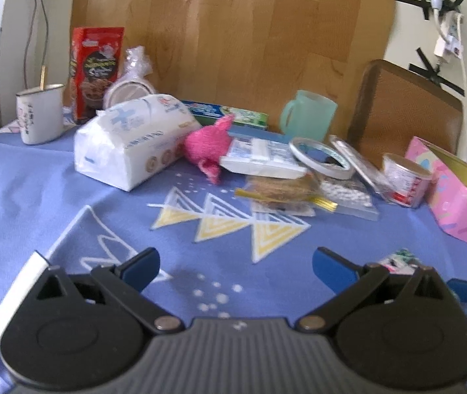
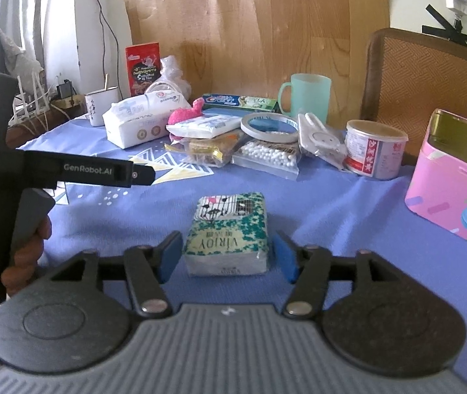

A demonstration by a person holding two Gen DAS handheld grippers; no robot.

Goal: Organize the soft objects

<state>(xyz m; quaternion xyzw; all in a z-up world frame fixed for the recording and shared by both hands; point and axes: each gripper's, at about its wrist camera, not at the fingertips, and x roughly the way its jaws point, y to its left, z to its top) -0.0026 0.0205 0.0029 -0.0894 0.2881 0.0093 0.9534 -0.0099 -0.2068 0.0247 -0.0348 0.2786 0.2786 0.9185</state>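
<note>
Blue pads of the right tool (image 2: 226,256) stand apart on either side of a small green tissue pack (image 2: 228,229), with a slim gap showing on both sides, so nothing is gripped yet. That pack lies flat on the table (image 2: 348,216), its long axis running away from the camera, straight along the line of the fingers, near end between the pads and far end pointing at the clutter beyond. Closing across its short width looks like the move this calls for, and the right hand is plainly the nearer one.

Over on the left, the left tool (image 1: 236,267) hangs wide open above bare blue cloth, holding nothing; the tissue pack shows only as a sliver at its right finger.

Further back sit other soft things: a large white tissue pack (image 2: 141,121) at far left, and a pink plush toy (image 2: 186,113) just beside it. At far right stands a pink box (image 2: 453,197) with its top open, well apart from the pack, perhaps the place for these.
</note>
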